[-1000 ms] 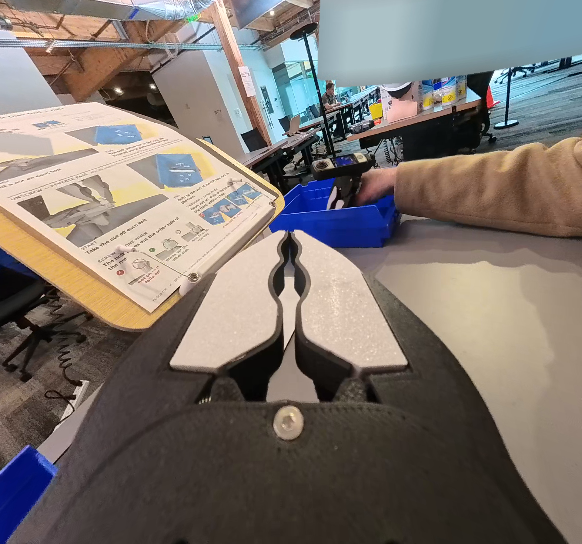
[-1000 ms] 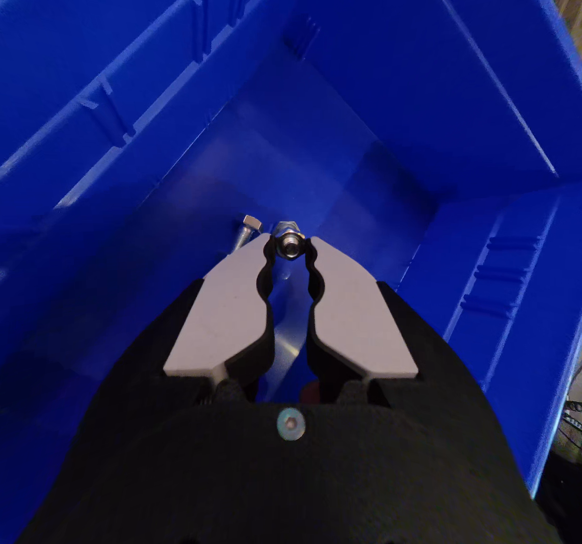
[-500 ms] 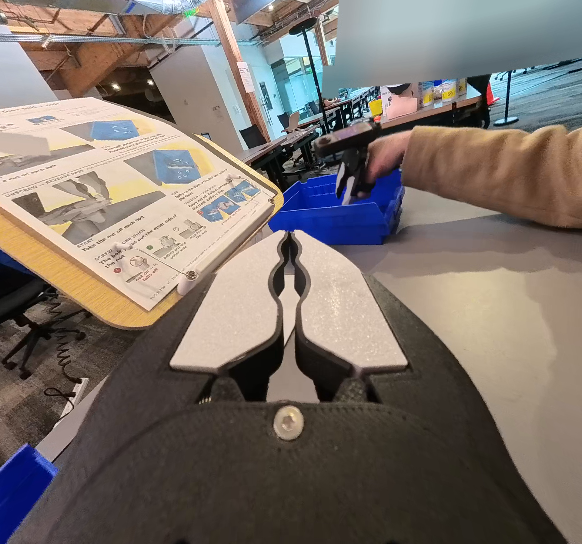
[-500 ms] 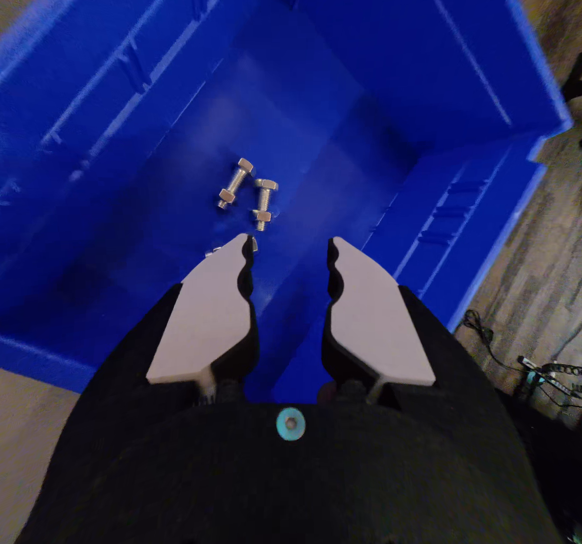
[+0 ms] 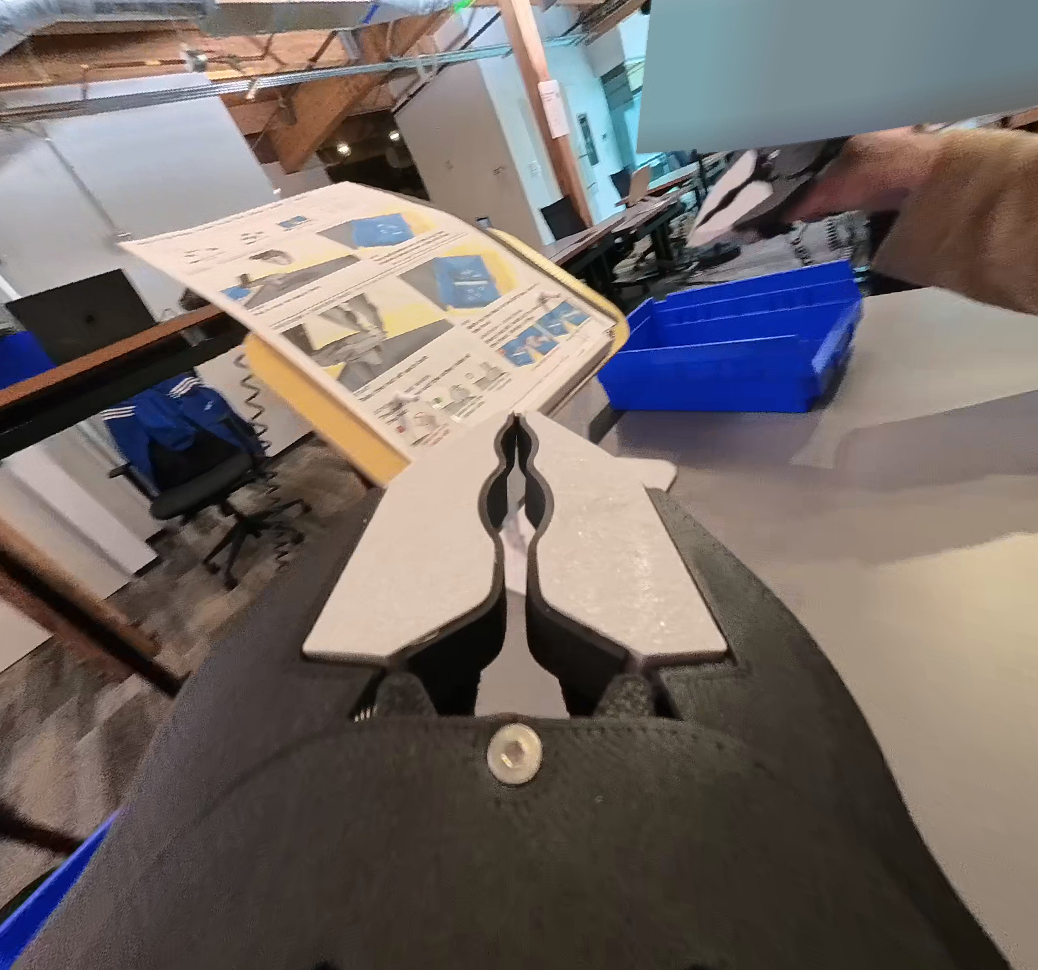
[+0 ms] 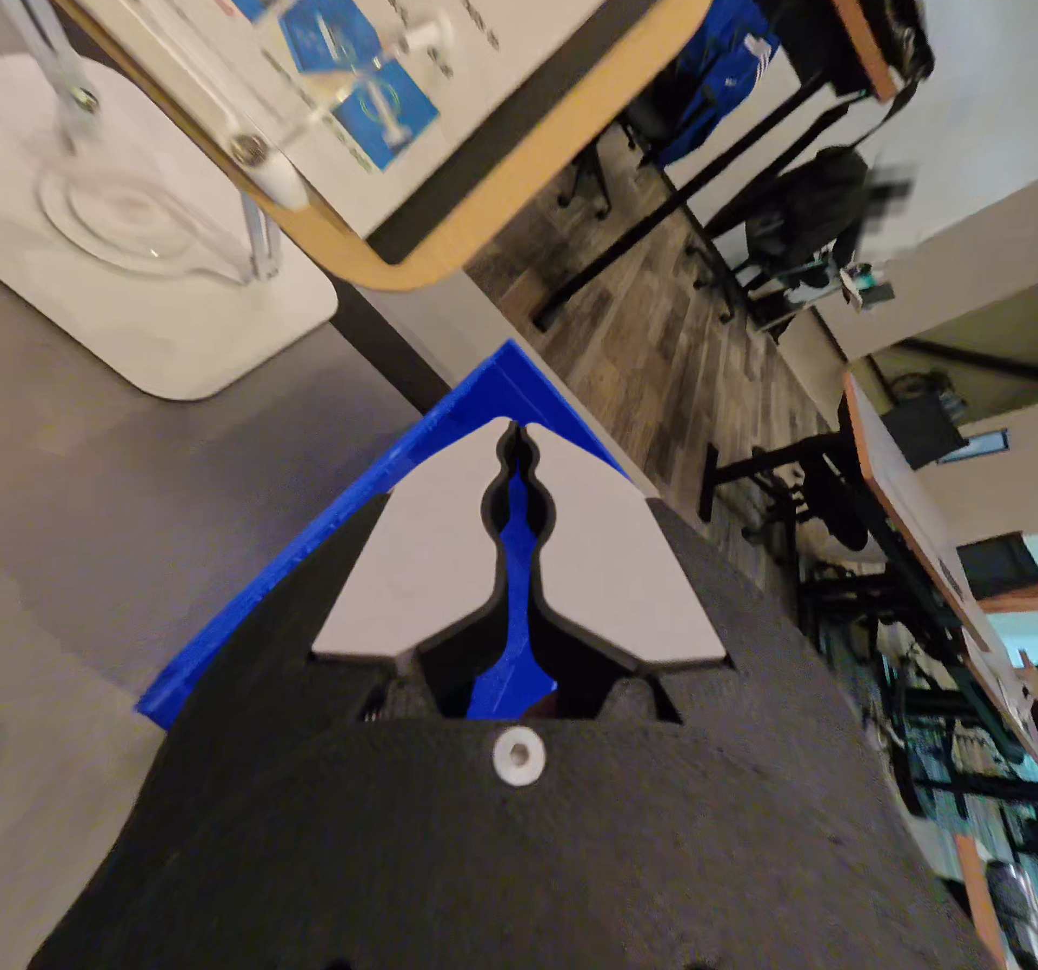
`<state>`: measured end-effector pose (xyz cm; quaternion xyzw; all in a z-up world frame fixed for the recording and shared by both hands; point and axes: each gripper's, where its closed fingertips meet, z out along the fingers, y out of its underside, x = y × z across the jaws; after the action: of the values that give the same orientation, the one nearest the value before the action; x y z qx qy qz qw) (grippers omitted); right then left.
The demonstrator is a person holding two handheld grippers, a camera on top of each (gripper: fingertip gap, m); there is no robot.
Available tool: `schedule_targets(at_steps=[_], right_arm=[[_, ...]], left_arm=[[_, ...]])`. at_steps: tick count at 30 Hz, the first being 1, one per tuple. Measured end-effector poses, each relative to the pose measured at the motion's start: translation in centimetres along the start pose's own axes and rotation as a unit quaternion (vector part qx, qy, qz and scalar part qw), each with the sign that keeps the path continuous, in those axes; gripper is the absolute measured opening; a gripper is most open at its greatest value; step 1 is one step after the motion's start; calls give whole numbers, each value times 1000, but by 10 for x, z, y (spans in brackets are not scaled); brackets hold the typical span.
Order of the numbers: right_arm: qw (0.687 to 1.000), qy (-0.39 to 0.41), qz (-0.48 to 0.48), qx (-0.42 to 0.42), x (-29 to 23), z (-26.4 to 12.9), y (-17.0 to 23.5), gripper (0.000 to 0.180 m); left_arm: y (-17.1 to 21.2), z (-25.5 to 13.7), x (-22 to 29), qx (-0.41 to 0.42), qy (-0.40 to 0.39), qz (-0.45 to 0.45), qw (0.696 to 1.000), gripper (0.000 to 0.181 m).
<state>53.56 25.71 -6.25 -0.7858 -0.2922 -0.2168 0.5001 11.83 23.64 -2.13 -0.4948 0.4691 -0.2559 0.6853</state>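
Two grippers, left gripper (image 5: 515,429) and right gripper (image 6: 515,425), matte grey fingers pressed together, empty. Blue ribbed plastic bin (image 5: 736,345) on smooth grey table (image 5: 842,578); laminated instruction board (image 5: 393,314) tilted nearby.

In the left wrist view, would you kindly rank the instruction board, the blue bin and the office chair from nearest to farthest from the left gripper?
1. Instruction board: just ahead of the left gripper, slightly left, its lower edge near the tips.
2. Blue bin: ahead and to the right, on the grey table.
3. Office chair: off to the left, down on the floor beyond the table's edge.
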Motion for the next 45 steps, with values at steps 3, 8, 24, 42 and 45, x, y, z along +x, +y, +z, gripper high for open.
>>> schedule_targets(at_steps=[3, 8, 24, 42, 45], right_arm=[[997, -40, -21, 63, -30, -10, -37, 0], [980, -133, -37, 142, -108, -11, -84, 0], [945, -263, -79, 178, -295, 40, -78, 0], [942, -279, -90, 163, -306, 45, -63, 0], [942, -279, -87, 164, -305, 45, -63, 0]], left_arm=[[10, -16, -27, -30, -41, 1, 999, 5], [37, -32, -69, -107, -90, 20, 990, 16], [215, -54, -154, -514, 42, -59, 855, 38], [308, -90, -146, -752, 93, -205, 619, 26], [310, -97, -153, -771, 74, -209, 597, 32]])
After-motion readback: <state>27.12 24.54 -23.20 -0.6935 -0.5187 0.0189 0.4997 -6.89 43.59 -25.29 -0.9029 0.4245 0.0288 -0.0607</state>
